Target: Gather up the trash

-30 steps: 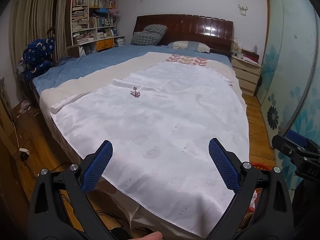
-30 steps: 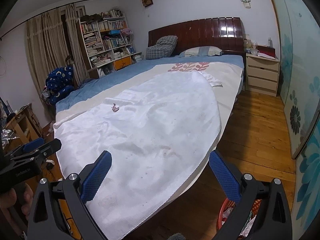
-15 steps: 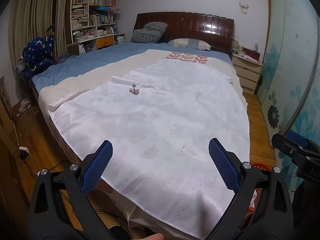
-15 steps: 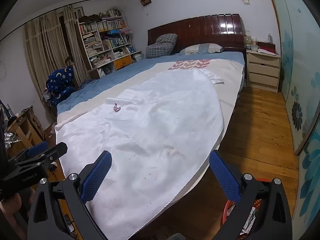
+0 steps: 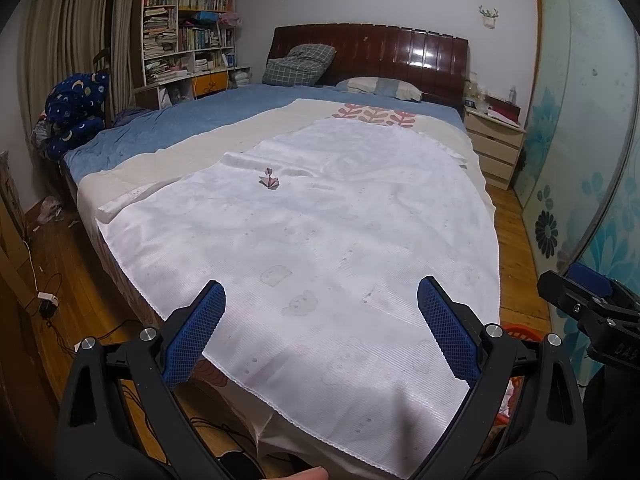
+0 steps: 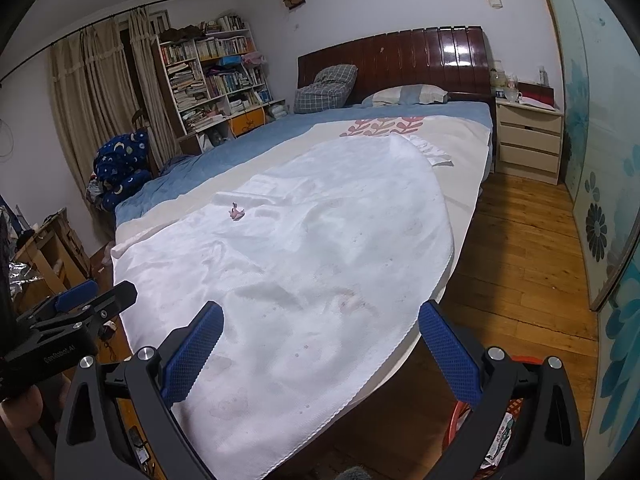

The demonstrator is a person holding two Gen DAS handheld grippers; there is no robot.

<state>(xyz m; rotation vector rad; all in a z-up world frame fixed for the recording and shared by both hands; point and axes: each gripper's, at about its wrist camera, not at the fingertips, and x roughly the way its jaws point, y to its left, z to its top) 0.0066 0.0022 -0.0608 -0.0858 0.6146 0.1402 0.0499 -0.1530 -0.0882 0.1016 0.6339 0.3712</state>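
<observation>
Here, both grippers' fingers (image 5: 195,338) (image 6: 448,354) spread apart, empty, small pink scrap (image 5: 269,179) too tiny to identify, red basket (image 6: 502,426) mostly hidden.

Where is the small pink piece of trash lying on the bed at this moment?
The pink scrap lies on the white cloth covering the bed, near its far left edge, well ahead of both open grippers. In the right wrist view it appears left of centre.

Wooden floor (image 6: 516,248); bed (image 5: 168,136), bookshelf (image 5: 184,24)
</observation>
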